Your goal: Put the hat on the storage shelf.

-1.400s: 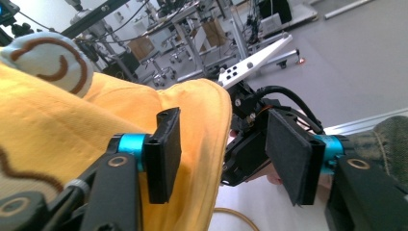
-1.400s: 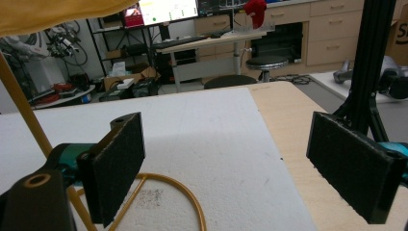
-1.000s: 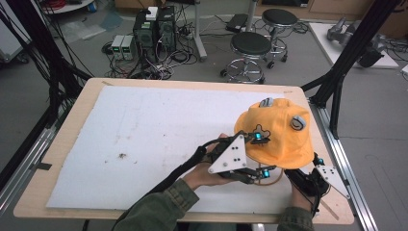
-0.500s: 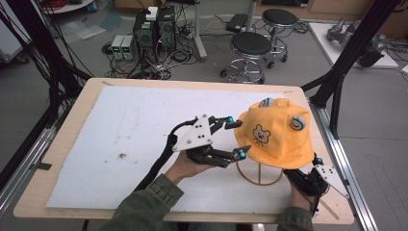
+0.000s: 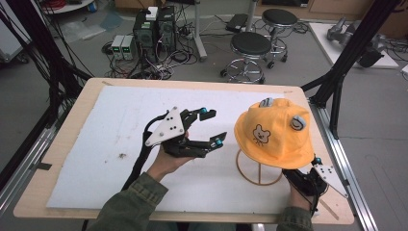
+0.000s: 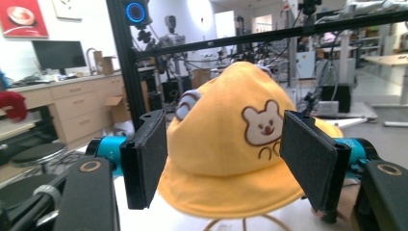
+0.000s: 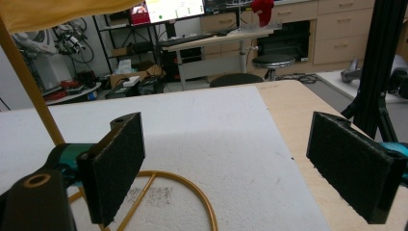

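Observation:
A yellow bucket hat (image 5: pixel 274 132) with a bear face sits on a thin wire stand, whose ring base (image 5: pixel 260 174) rests on the white mat. My left gripper (image 5: pixel 213 127) hovers just left of the hat, open, with nothing between its pads. In the left gripper view the hat (image 6: pixel 226 144) stands straight ahead, beyond the wide-apart jaws of the left gripper (image 6: pixel 231 166). My right gripper (image 5: pixel 308 182) lies at the table's front right, partly under the brim. In its own view the right gripper (image 7: pixel 235 166) is open over the ring base (image 7: pixel 192 192) beside the stand's pole (image 7: pixel 29 82).
The white mat (image 5: pixel 96 144) covers most of the wooden table (image 5: pixel 82 101) and carries a small dark smudge (image 5: pixel 121 155). Black frame legs (image 5: pixel 346 62) rise at the table's corners. Stools (image 5: pixel 250 45) and computer boxes (image 5: pixel 154 29) stand on the floor beyond.
My left gripper has drawn back leftward from the hat, ending apart from it with its jaws spread. The hat and the right gripper have stayed put.

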Demonstrator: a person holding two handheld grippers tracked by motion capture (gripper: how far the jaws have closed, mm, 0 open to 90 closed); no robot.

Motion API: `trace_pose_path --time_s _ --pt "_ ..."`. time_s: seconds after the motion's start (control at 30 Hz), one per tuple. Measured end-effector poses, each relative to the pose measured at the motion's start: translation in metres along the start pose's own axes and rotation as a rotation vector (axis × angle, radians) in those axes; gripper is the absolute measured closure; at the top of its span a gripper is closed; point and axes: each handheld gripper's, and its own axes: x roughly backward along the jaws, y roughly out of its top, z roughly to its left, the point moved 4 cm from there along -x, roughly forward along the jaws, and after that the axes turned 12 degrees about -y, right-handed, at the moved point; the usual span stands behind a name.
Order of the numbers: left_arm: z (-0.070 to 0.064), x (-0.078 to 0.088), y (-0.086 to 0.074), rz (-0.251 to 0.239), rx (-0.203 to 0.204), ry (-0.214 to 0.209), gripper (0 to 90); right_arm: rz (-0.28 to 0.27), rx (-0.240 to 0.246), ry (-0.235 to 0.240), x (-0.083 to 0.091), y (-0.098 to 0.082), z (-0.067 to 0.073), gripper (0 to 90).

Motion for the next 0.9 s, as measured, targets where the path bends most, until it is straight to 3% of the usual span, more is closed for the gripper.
trace_pose_path --time_s 0.37,0.9 --pt "0.009 0.03 -0.005 0.001 0.011 0.085 33.8 0.007 0.013 0.007 0.0 -0.001 0.001 12.2" --pt "0.027 0.092 -0.017 0.029 0.037 0.27 33.5 0.01 0.005 0.008 0.0 -0.001 0.003 12.2"
